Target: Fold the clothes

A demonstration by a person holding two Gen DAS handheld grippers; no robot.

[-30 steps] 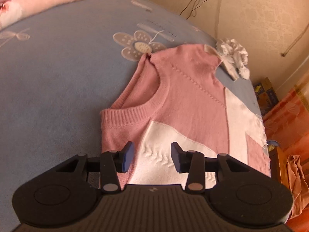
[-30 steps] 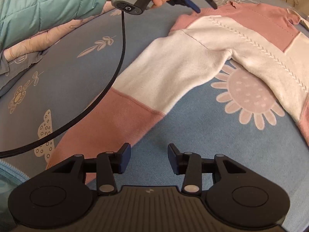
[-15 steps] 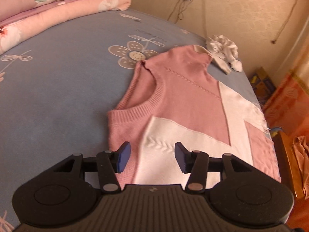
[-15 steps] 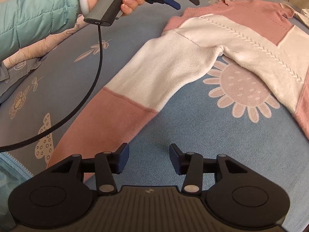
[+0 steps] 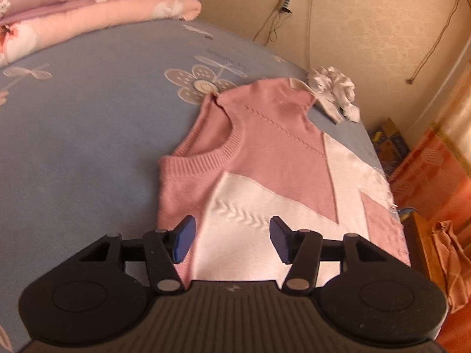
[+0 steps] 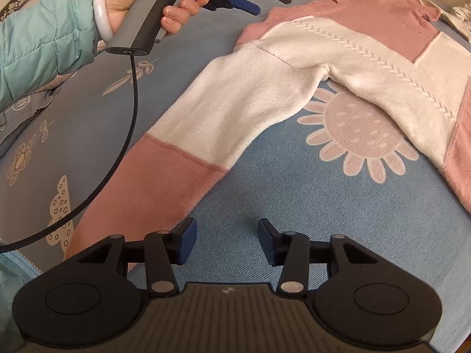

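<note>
A pink and white knit sweater (image 5: 273,170) lies flat on the blue bed, neckline toward the left. My left gripper (image 5: 229,235) is open and empty, hovering over the sweater's near shoulder. In the right wrist view the sweater (image 6: 353,47) has one sleeve (image 6: 188,141) stretched toward me, white then pink at the cuff. My right gripper (image 6: 225,239) is open and empty just above the bedsheet, right of the pink cuff end. The left gripper (image 6: 235,0) shows at the top of that view, held in a hand near the sweater's shoulder.
The blue flowered bedsheet (image 5: 88,117) covers the bed. Folded pink quilts (image 5: 88,8) lie at the back left. A crumpled white cloth (image 5: 335,91) sits beyond the sweater. The bed edge and orange floor (image 5: 435,176) are at the right. A black cable (image 6: 129,117) hangs from the left gripper's handle.
My left gripper has lifted and pulled back from the sweater's shoulder, its jaws opening wider. My right gripper has stayed low near the cuff, its jaws opening a little.
</note>
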